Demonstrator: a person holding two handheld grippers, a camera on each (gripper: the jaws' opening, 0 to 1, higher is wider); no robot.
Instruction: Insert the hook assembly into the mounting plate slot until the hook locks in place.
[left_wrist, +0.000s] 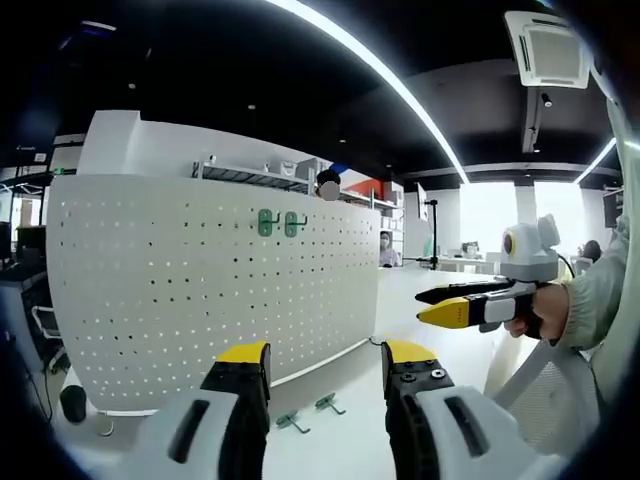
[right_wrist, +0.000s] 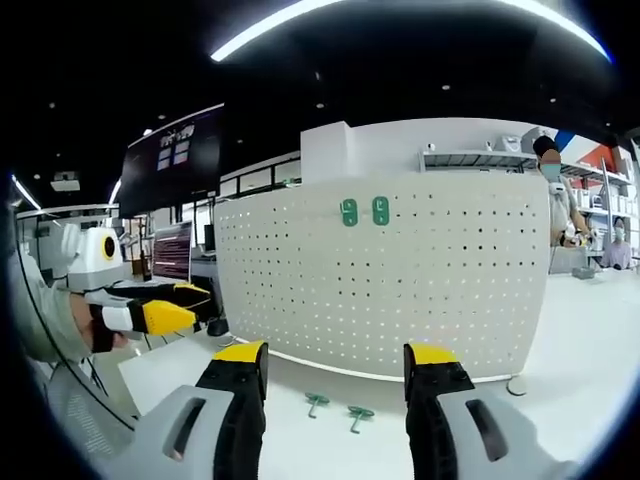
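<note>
Two hooks (left_wrist: 277, 223) hang on the pegboard (left_wrist: 200, 290); two more (right_wrist: 335, 410) lie before it.

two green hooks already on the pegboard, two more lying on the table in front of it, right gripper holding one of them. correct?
Not quite: the right gripper is open and holds nothing, as the right gripper view shows. The rest stands: two green hooks hang on the pegboard at and, and two lie on the table at and.

Each claw has grey-white moulded housings with dark slots, black jaws with screws and yellow tips: left claw (left_wrist: 325, 375), right claw (right_wrist: 335, 375). Pale grey-green sleeve (left_wrist: 600, 290) covers the right arm.
</note>
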